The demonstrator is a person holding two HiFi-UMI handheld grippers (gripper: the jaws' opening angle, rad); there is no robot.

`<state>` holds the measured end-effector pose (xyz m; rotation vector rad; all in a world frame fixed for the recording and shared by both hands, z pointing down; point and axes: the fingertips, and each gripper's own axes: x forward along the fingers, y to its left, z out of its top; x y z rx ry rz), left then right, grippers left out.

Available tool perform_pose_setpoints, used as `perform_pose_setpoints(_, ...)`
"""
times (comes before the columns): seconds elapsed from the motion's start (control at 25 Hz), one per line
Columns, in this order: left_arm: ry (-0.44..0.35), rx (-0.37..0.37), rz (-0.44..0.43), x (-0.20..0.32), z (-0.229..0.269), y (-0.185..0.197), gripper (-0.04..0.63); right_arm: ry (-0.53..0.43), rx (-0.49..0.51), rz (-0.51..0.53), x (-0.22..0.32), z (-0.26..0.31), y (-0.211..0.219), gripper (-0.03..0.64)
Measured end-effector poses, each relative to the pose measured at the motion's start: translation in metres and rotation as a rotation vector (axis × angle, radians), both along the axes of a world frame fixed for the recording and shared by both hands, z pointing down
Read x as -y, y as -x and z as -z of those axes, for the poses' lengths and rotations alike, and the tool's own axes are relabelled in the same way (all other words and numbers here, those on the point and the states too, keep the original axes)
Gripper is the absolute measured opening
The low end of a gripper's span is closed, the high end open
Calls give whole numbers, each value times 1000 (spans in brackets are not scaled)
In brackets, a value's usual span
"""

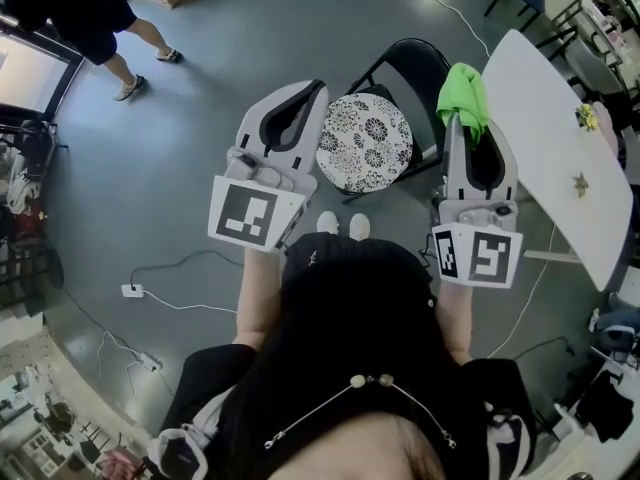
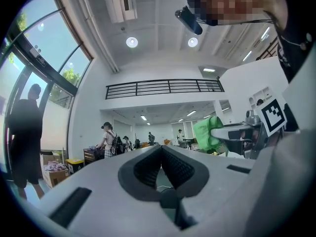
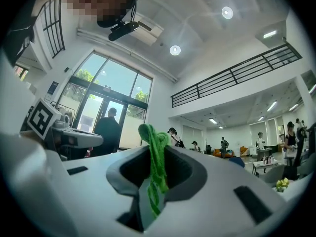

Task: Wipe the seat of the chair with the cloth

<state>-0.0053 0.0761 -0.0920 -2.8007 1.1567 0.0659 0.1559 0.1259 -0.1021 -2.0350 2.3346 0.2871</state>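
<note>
Cloth point(image 1: 462, 93), bright green, clamped between the jaws of the right hand-held gripper point(image 1: 460, 126). Bunches up above the jaw tips and trails down between them in the right gripper view. Touches neither the chair point(image 1: 405, 58) nor the white bench point(image 1: 555, 138) to the right.

Left hand-held gripper point(image 2: 160, 151) clenched on nothing, jaws pressed together.

Seat point(image 1: 365, 143), round, with a black-and-white flower pattern, between the two hand-held grippers in the head view, just ahead of the person's shoes on the grey floor point(image 1: 180, 148). Absent from both gripper views, which look out across the hall instead of downward. So, by judgement, both tools held up and level, clear of the seat.

Step in hand, as judged: cloth gripped and carried, wiping not yet begun.

Next move calls for tipping the right jaws downward, lowering until the loose bunch of cloth presses flat on the seat, then sweeping across the whole pattern without easing the clamp. Worth minding the bench edge near the right side. Could use the left tool to steady the chair back.
</note>
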Motion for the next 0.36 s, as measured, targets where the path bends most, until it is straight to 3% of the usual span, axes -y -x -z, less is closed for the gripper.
perform_pose_setpoints(0.36, -6, -3, 8, 4, 1, 0, 6, -2, 6, 4, 1, 1, -5, 83)
